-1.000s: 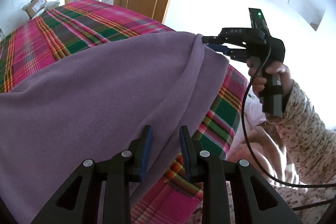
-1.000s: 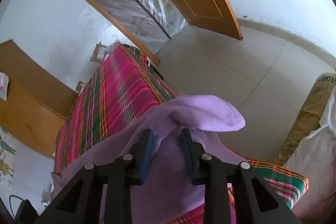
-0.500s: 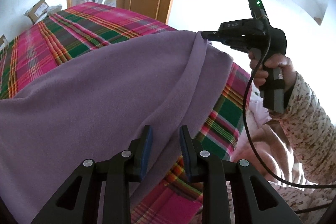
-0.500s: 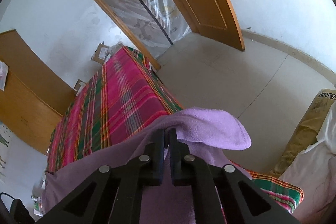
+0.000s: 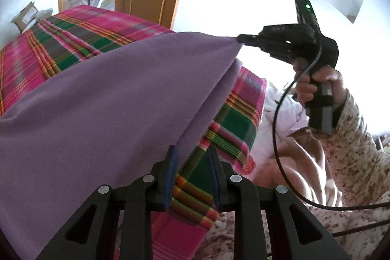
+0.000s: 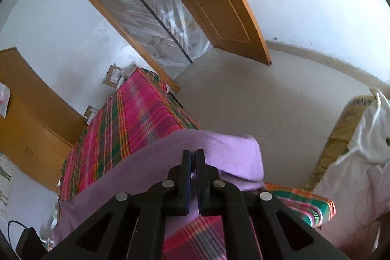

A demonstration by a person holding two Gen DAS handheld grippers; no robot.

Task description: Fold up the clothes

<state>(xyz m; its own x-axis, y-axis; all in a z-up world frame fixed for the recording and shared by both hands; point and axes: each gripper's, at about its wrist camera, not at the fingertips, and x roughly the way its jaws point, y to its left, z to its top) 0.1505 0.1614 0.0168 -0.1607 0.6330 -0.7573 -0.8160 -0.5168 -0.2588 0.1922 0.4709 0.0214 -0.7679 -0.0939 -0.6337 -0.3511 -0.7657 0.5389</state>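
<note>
Room: white walls, a pale tiled floor and a wooden door [image 6: 229,9] that stands open.
Bed: a long bed with a pink and green checked bedspread [image 5: 73,40] fills the middle of both views.
Cloth: 1 big purple cloth [image 5: 109,109] lies spread over the near end of the bed, and its right corner is lifted off the bed.
Right gripper: the right gripper [image 5: 241,38] has its 2 fingers pressed together on that lifted corner, and the cloth is pulled tight from there.
Same grip, own camera: the right wrist view shows the black fingers nearly touching, with purple cloth pinched between them and a soft flap hanging over the tips.
Left gripper: the left gripper [image 5: 192,157] has its fingers apart; the near edge of the cloth hangs just in front of the left finger, and nothing is held.
Hand: a hand [image 5: 316,82] in a spotted sleeve holds the right gripper's handle.
Done: 1 corner is caught and raised.
Left to do: no neat fold shows yet. It looks like an early step. The left gripper likely needs to catch the near edge before the cloth can be folded over.
Other things: a white bag [image 6: 365,138] sits by the floor on the right.
</note>
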